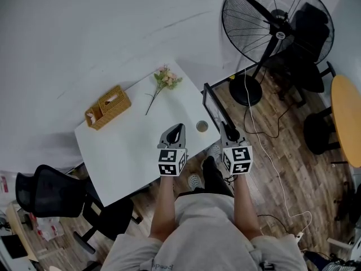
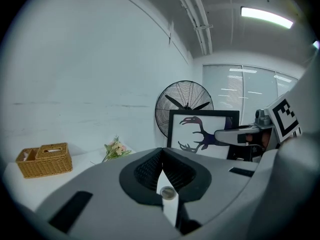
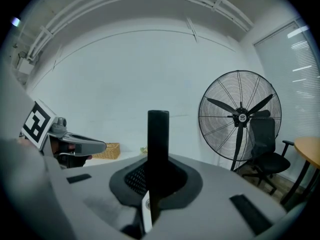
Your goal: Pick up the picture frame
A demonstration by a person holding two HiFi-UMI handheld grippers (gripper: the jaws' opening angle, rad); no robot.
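A: Gripper status?

B: The right gripper is clamped on the black-rimmed picture frame. Its jaws are closed on the thin rim, which stands upright between them in the right gripper view. The left gripper is closed too, jaws together with nothing between them.

A: Frame position?

B: Upright along the right edge of the white rectangular table. The white print with a dark antlered figure faces the left gripper. Can't tell if the bottom edge touches the table.

A: And the left gripper?

B: Over the near edge, toward the right corner, apart from the frame. A small round grey-rimmed object sits on the table between the two gripper tips, just inside the right edge.

A: Rest of the table?

B: A woven wicker basket is at the far left corner and a pink flower sprig near the far right corner. A black floor fan stands on the wooden floor beyond the right edge.
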